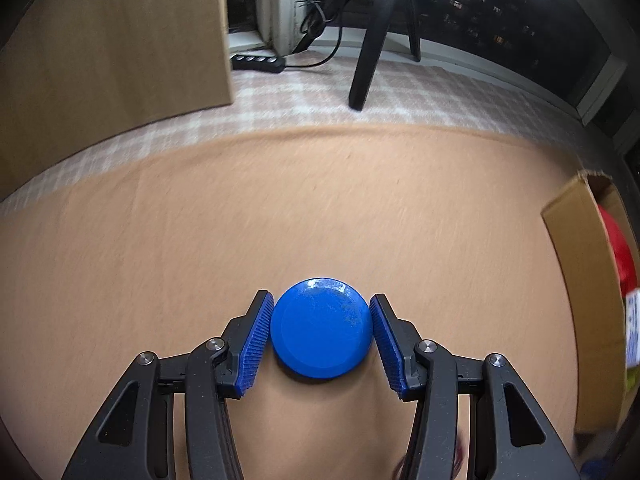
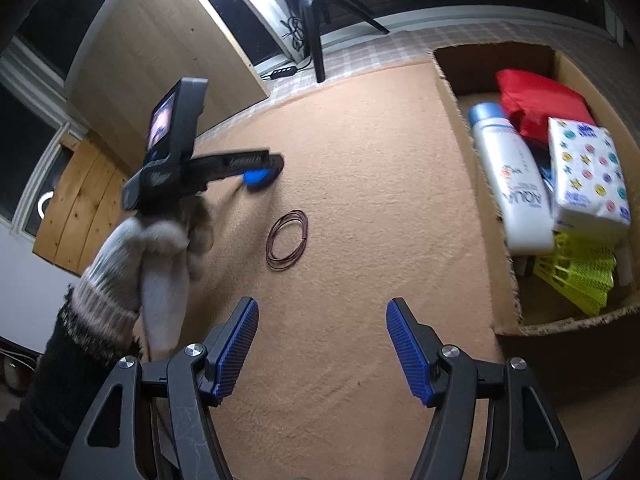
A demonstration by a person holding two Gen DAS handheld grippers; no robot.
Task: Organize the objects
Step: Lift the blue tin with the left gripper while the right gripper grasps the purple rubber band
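The left hand-held gripper [image 1: 321,330] is clenched on a round blue disc [image 1: 320,328] (a flat lid-like puck, scuffed on top); both ribbed blue pads [image 1: 256,346] press against the disc's edges, one on either side. Motion blur streaks the tan carpet [image 1: 200,220] beneath it, and whether the disc touches the carpet cannot be told. From the right wrist view, the same gripper [image 2: 256,178] appears at the left, tilted steeply down, held by a gloved hand [image 2: 160,248] in a pale knit glove with a dark sleeve [image 2: 60,360] behind it.

The right hand-held gripper [image 2: 322,344] is released, its jaws standing apart over bare carpet with nothing between them.

A loop of thin dark-red rubber bands [image 2: 287,239] lies on the carpet, between the two grippers and just right of the blue disc.

At the right stands an open cardboard box [image 2: 472,184]. Inside it are a white bottle with a blue cap [image 2: 508,176], a red bag [image 2: 540,100] at the far end, a pack of tissues with coloured dots [image 2: 588,172] beside the bottle, and a yellow-green mesh basket [image 2: 572,272] at the near end.

Far off, a black tripod [image 1: 366,60] and a power strip [image 1: 258,62] sit on a checked floor beyond the carpet.
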